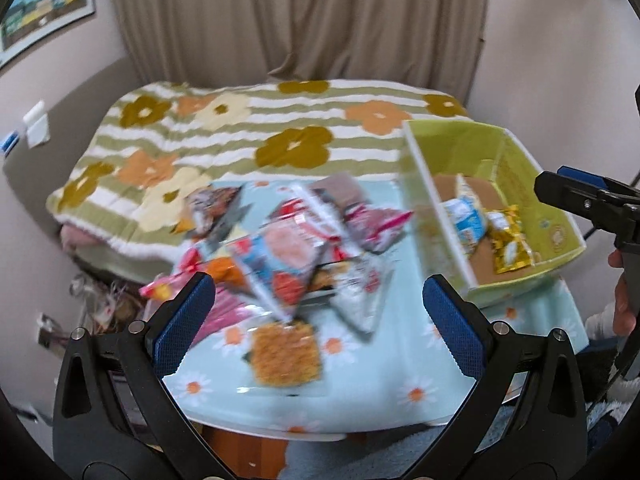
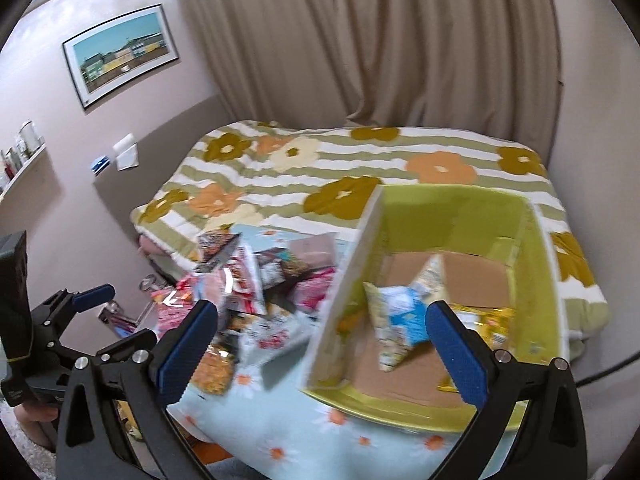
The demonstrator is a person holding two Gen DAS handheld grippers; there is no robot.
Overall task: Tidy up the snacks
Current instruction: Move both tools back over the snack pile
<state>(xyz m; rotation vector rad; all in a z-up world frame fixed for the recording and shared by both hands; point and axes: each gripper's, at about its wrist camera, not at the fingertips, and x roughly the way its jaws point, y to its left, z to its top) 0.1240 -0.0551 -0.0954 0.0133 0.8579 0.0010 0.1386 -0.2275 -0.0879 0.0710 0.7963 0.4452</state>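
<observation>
**Both grippers empty above the table; snack pile left, two packets in the box**

Left gripper (image 1: 318,322): jaws spread wide, nothing between the blue pads, held above the near edge of the table. Right gripper (image 2: 322,346): jaws likewise wide apart and empty, held over the near wall of the green cardboard box (image 2: 540,280).

Table is covered with a light blue daisy-print cloth (image 1: 400,360). Nearest item on it: a clear packet of orange-brown snack (image 1: 286,354), lying flat at the front of the snack pile (image 1: 296,240). The pile is a loose overlapping heap of red, pink, white and dark packets, just left of the box; labels too blurred to read.

Inside the box, on its brown floor: a blue-and-white packet (image 2: 400,316) and a yellow packet (image 2: 494,320), side by side.

Beyond the table: a bed with a green-striped flower blanket (image 1: 248,132), then beige curtains (image 1: 296,16). A framed picture (image 2: 120,54) hangs on the left wall.
</observation>
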